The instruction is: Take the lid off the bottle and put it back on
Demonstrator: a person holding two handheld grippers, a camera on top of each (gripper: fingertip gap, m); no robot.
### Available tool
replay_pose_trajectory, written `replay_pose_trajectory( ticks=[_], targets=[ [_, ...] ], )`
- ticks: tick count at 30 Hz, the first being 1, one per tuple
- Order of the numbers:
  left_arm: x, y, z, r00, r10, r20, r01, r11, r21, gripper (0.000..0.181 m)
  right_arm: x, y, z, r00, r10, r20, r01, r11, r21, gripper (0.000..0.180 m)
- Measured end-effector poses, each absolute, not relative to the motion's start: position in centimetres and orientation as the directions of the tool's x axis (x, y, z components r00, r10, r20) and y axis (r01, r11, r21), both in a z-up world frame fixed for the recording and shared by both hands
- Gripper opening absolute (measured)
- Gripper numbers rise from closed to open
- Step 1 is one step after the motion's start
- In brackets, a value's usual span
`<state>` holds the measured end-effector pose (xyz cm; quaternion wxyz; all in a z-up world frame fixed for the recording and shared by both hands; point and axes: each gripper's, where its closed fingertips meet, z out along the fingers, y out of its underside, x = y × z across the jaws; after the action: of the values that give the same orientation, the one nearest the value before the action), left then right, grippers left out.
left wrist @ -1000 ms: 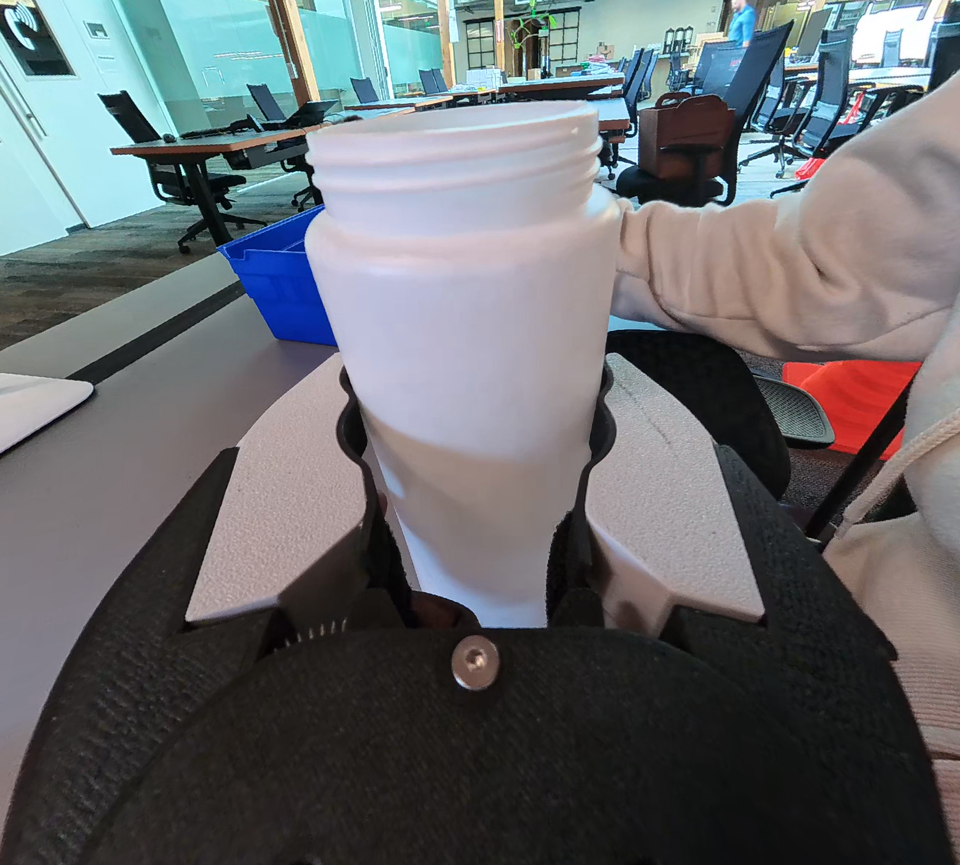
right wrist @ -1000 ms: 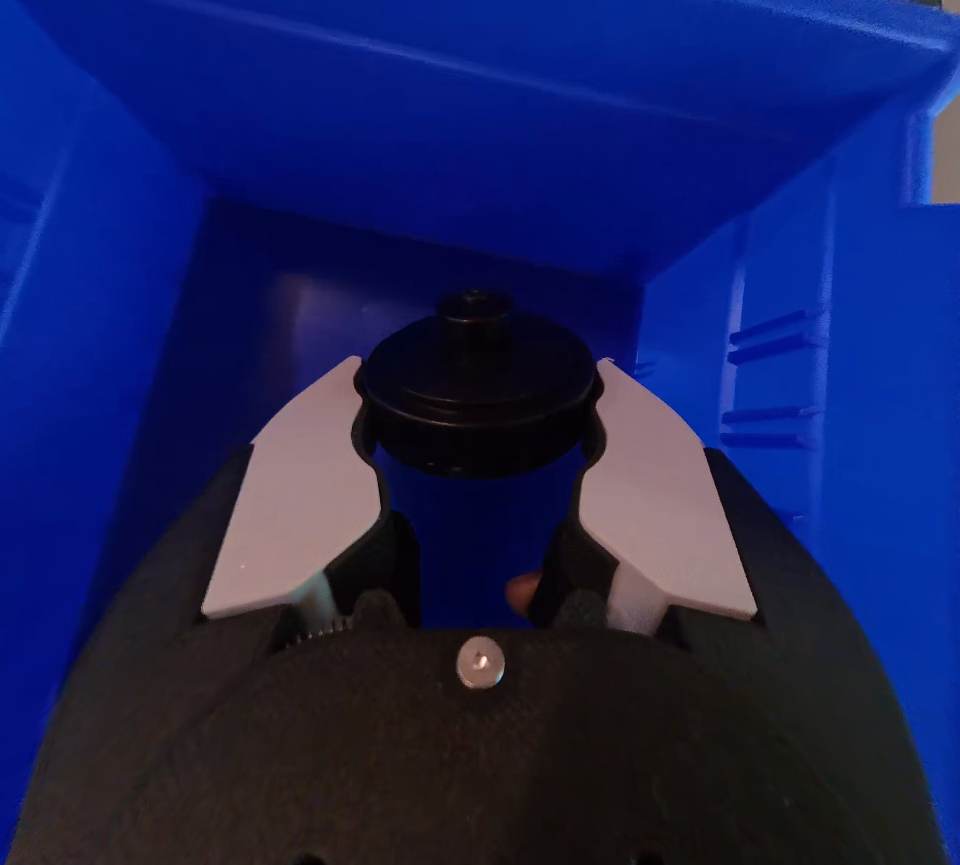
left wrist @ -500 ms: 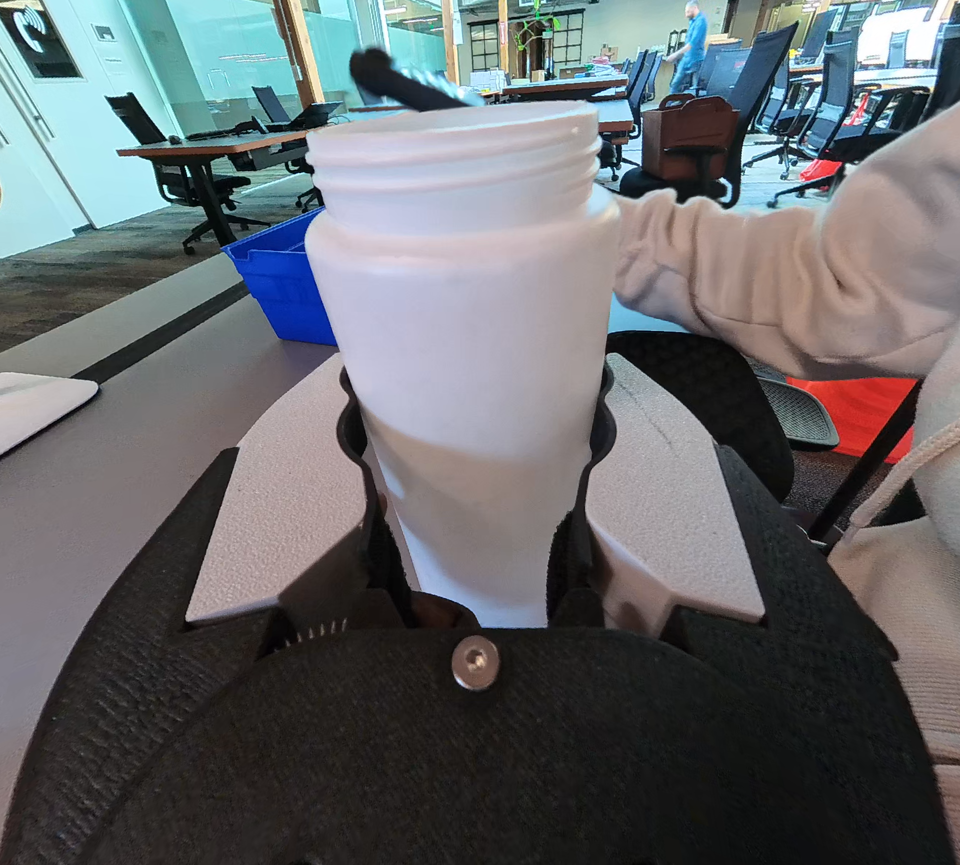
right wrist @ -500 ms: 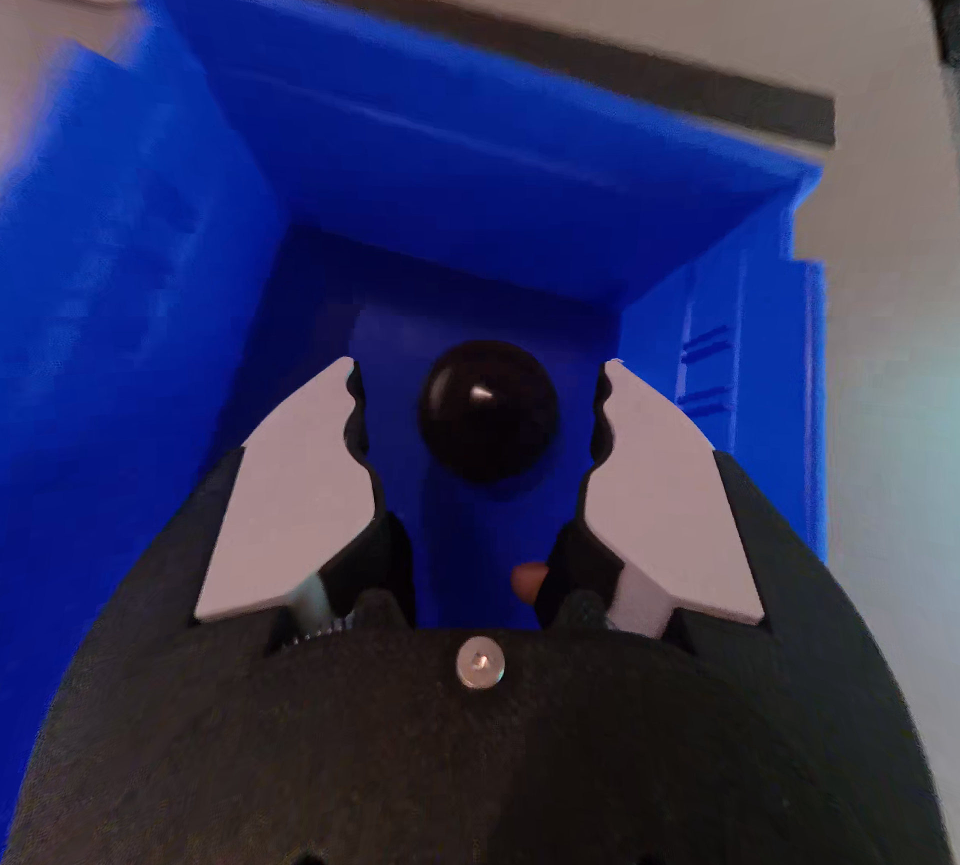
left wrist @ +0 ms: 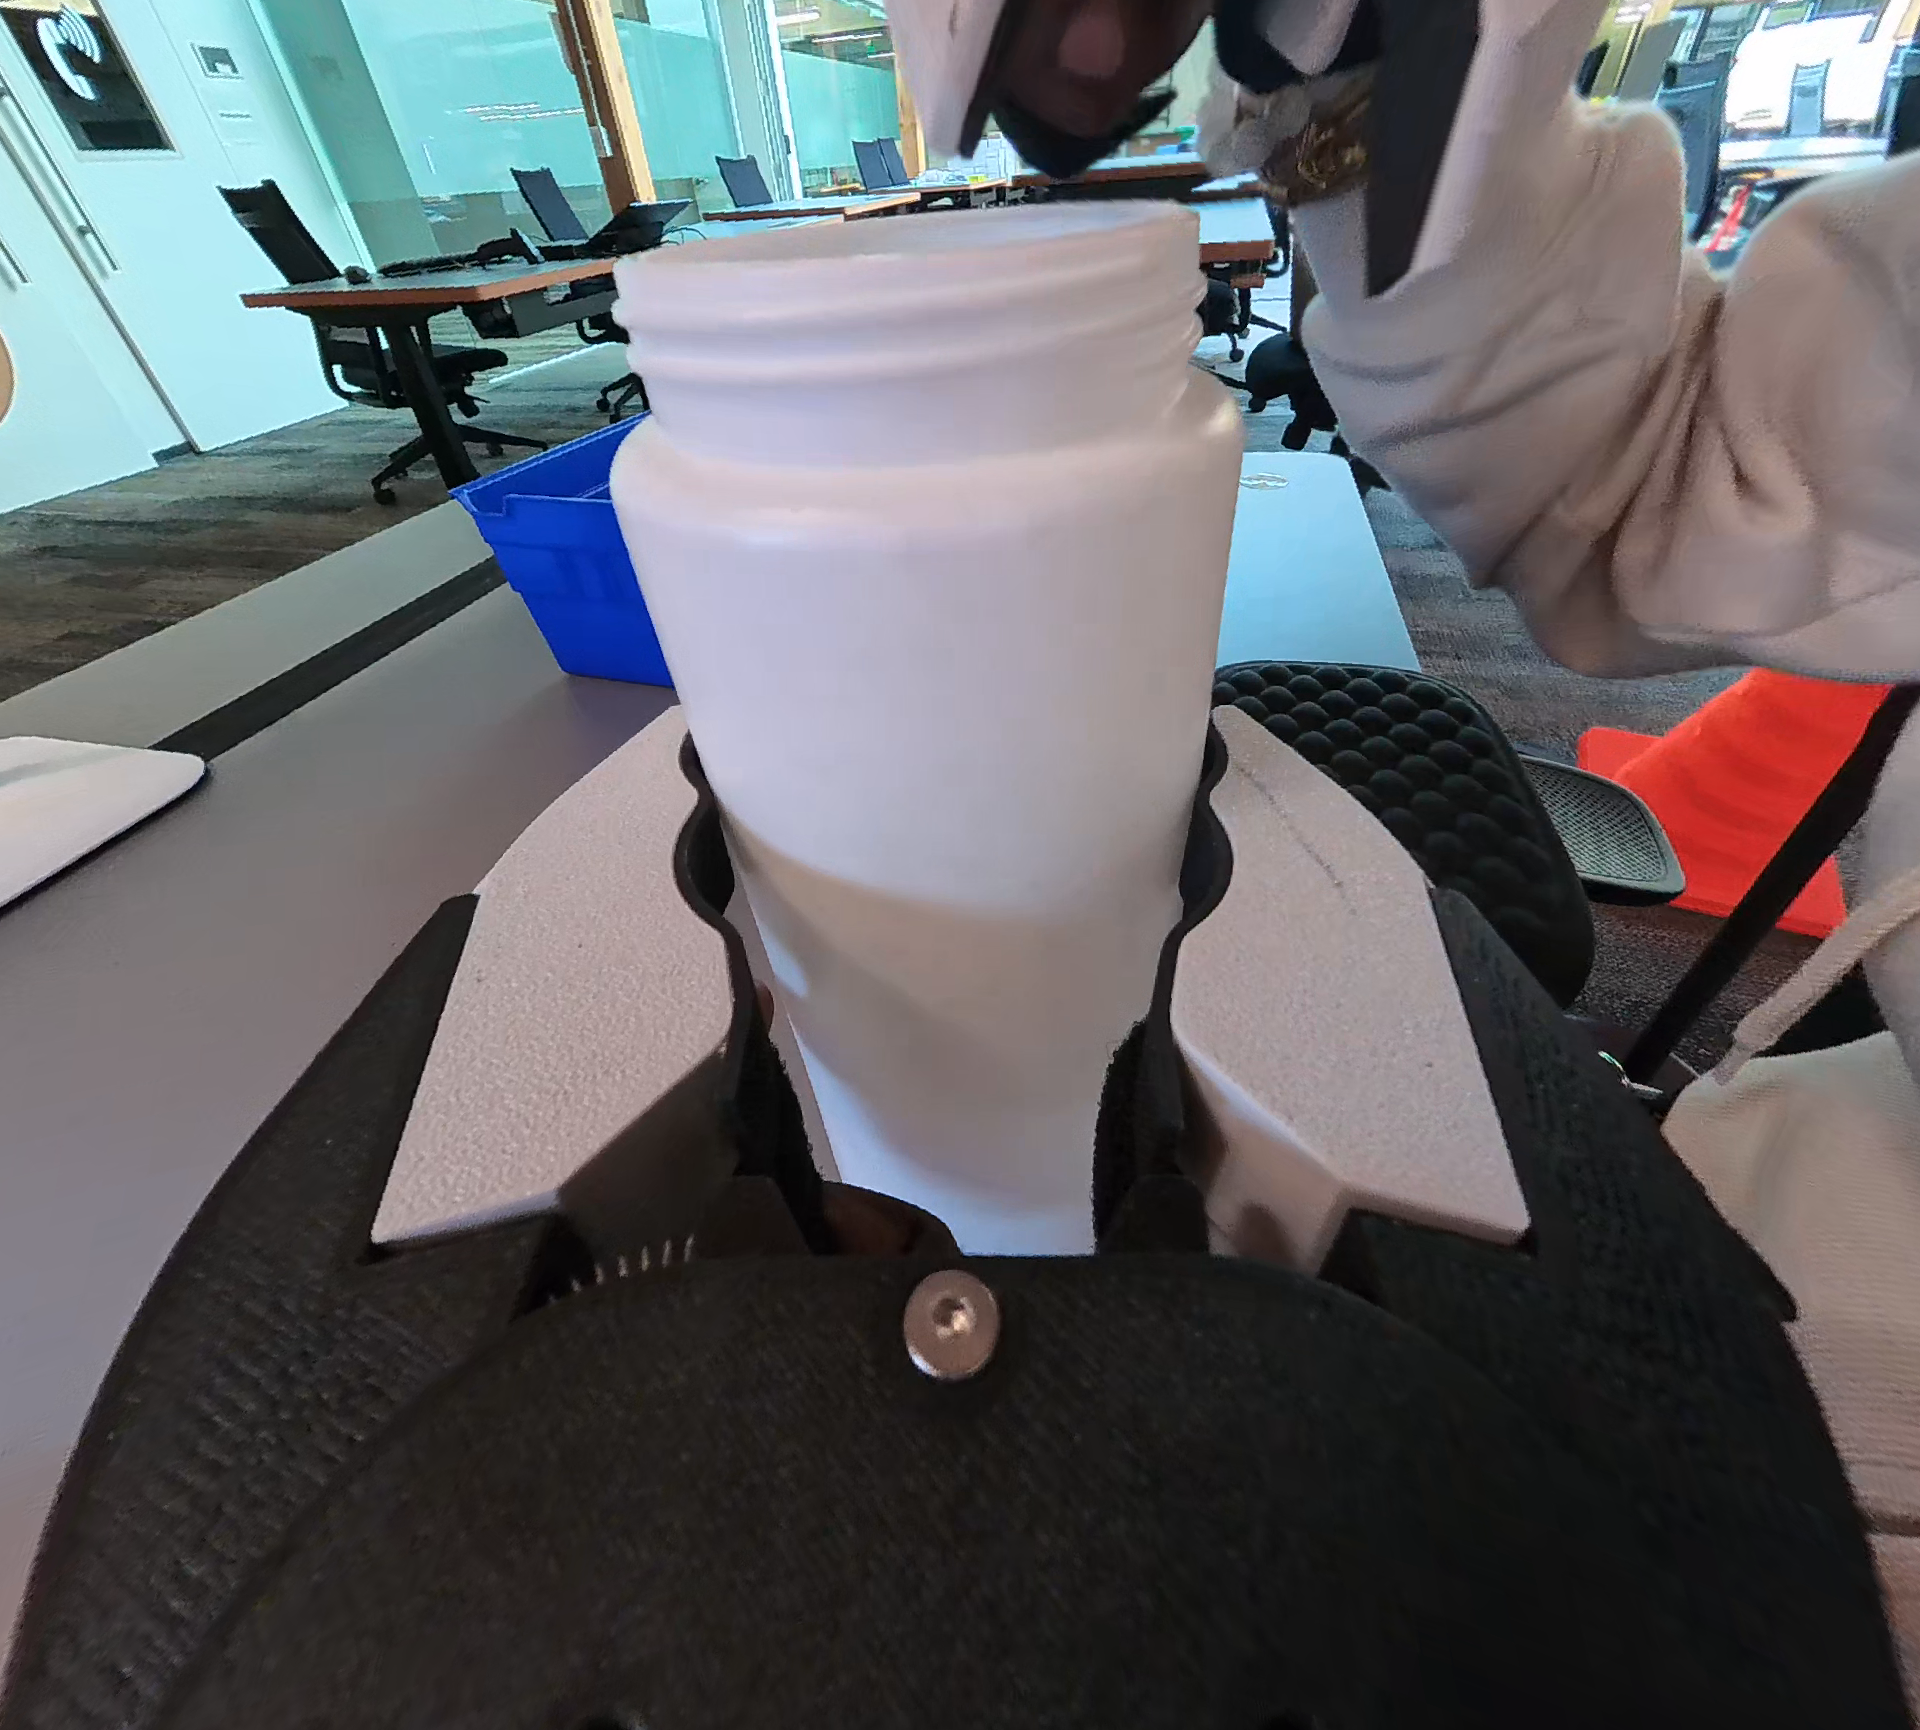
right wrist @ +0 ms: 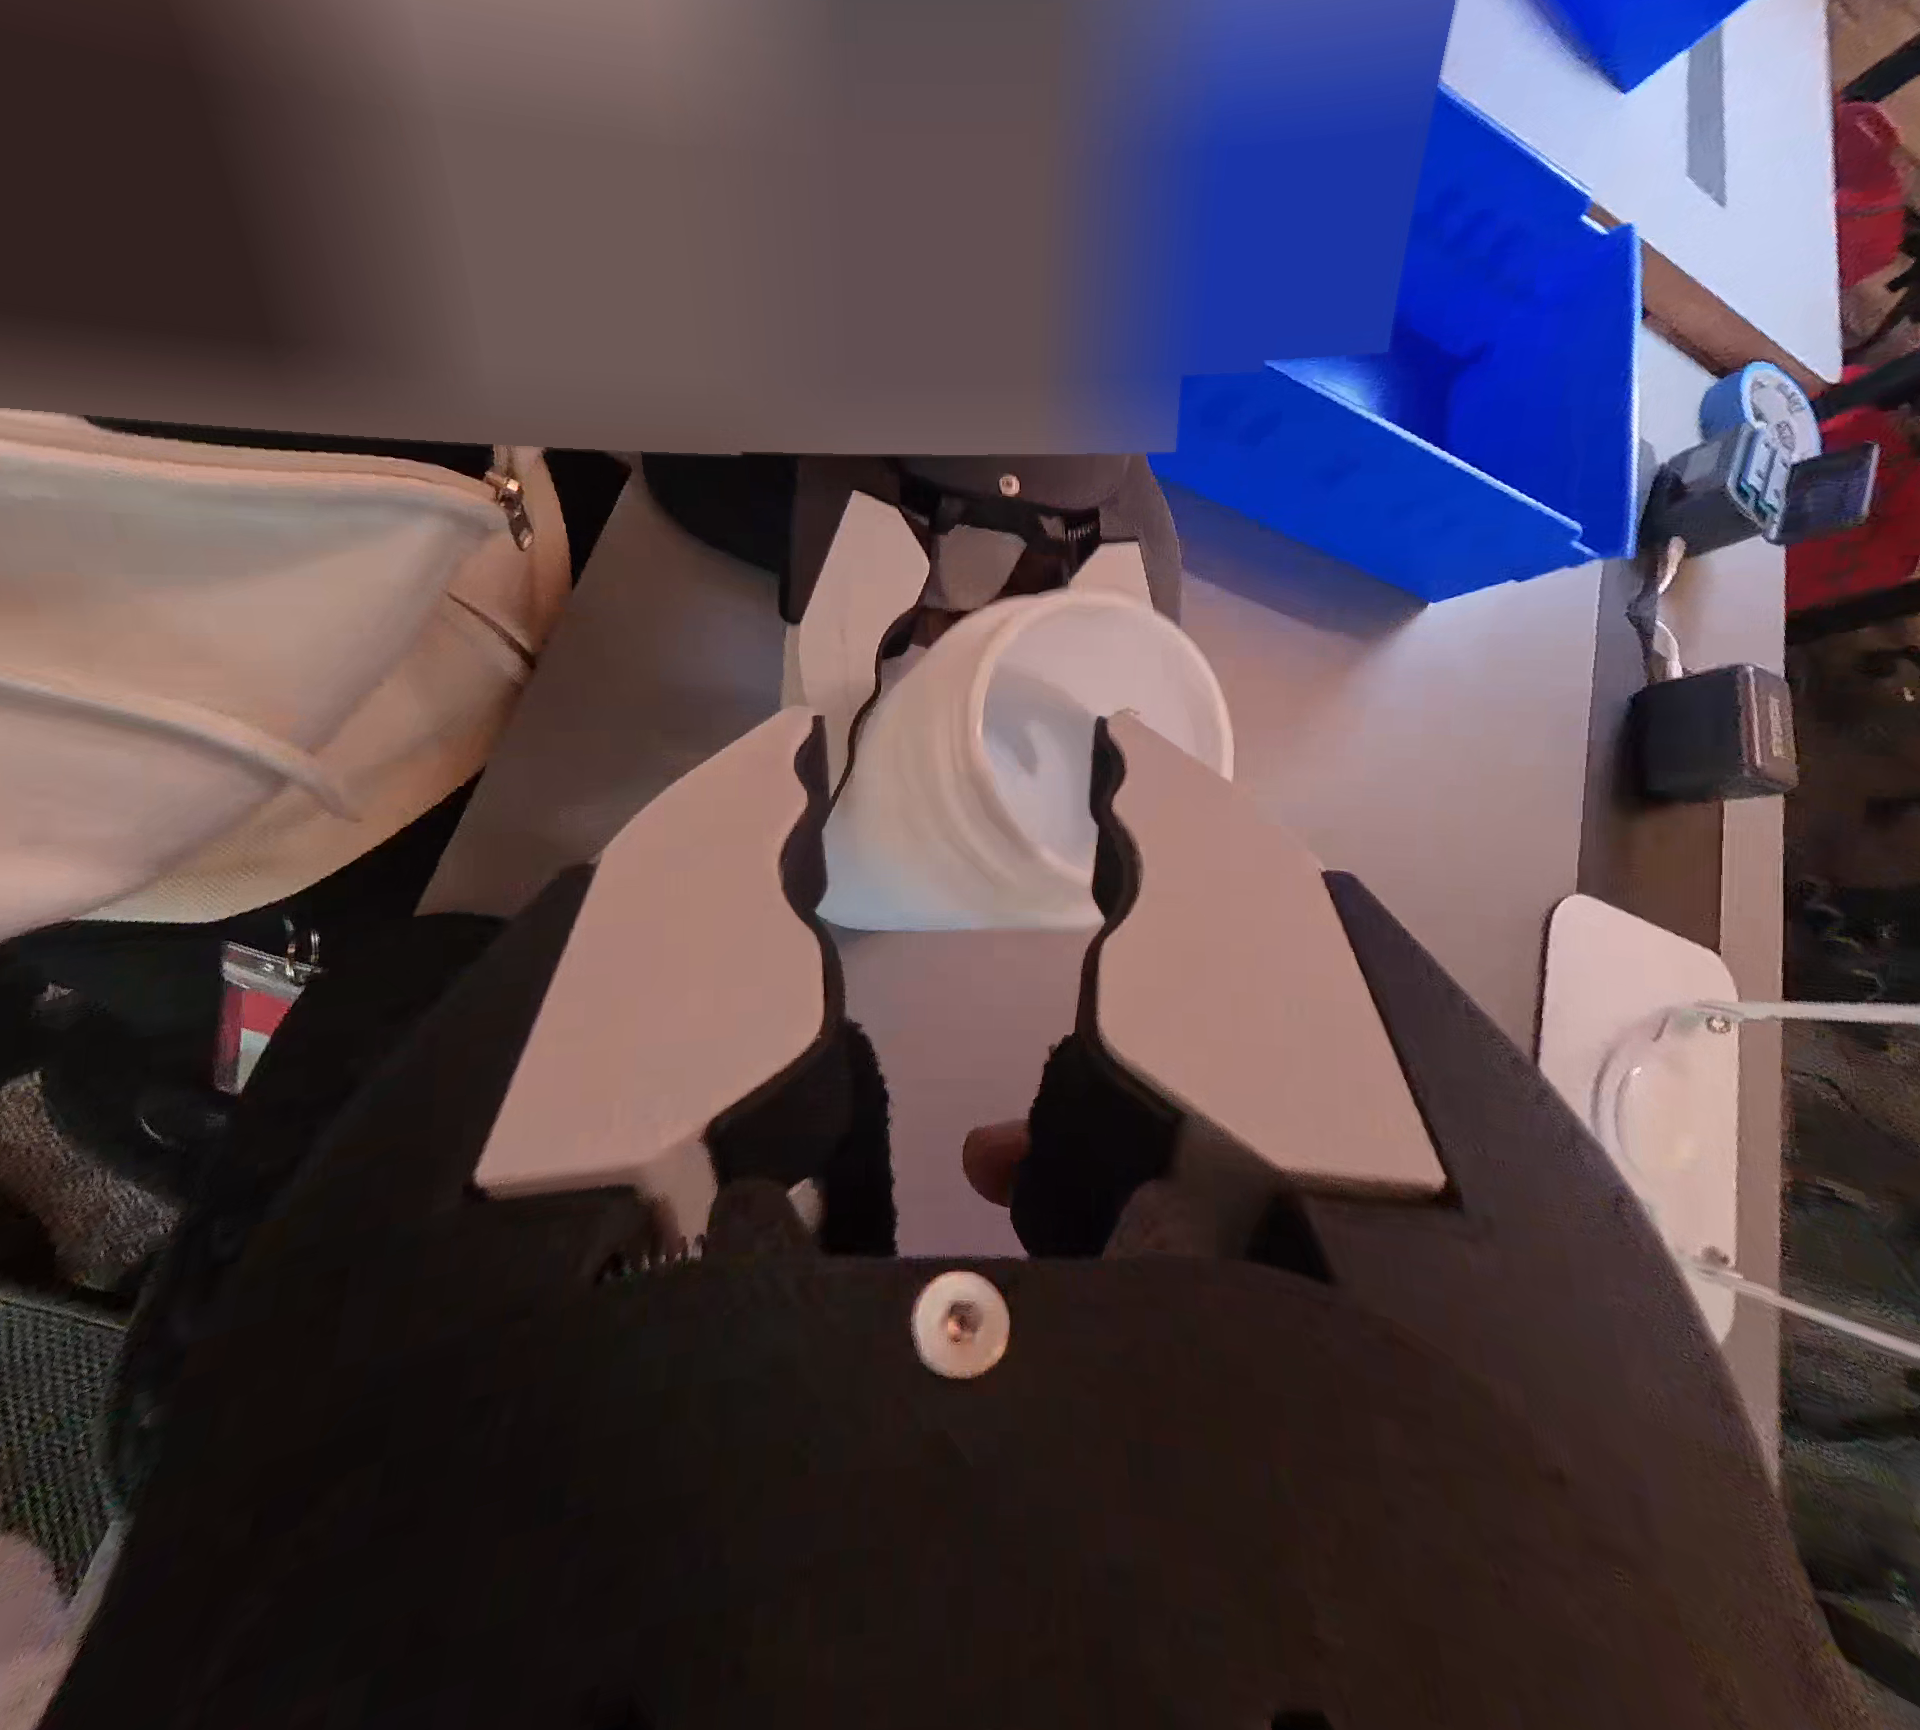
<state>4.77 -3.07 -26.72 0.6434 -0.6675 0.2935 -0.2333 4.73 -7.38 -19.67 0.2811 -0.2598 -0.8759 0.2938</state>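
Between the left tongs, clenched on its lower body: white bottle, upright, lidless, threaded mouth bare, over the grey bench. Just above that mouth, tilted down: right tongs, released, nothing between them. Behind the bottle on the bench: blue bin. Lid not visible.

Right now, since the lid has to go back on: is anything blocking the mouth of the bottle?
Nothing visible does. The white bottle, clamped in the left gripper, has a bare, open mouth. The right gripper hangs just above it, open and empty. No lid shows in either view.
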Motion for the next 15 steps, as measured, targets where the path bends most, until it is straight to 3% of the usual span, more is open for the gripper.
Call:
replay_pose_trajectory(
  ticks=[3,5,10,15],
  targets=[
    [4.7,-3.1,-26.7,0.720,-0.691,-0.067,-0.094,-0.001,-0.996,0.087,4.0,-7.4,-21.2,-0.746,0.601,0.287,0.386,0.741,-0.549,0.040],
    [4.7,-3.2,-26.7,0.714,-0.696,-0.076,-0.097,0.010,-0.995,0.087,4.4,-7.5,-22.8,-0.797,0.554,0.241,0.414,0.792,-0.449,0.018],
    [3.0,-3.4,-25.4,0.737,-0.666,-0.117,-0.072,0.095,-0.993,0.086,5.3,-7.6,-22.6,-0.795,0.523,0.307,0.376,0.822,-0.428,0.009],
    [-2.2,-2.2,-22.6,0.874,-0.486,-0.006,0.090,0.175,-0.980,0.080,7.7,-4.6,-18.2,-0.535,0.621,0.573,0.390,0.783,-0.484,0.008]
  ],
)
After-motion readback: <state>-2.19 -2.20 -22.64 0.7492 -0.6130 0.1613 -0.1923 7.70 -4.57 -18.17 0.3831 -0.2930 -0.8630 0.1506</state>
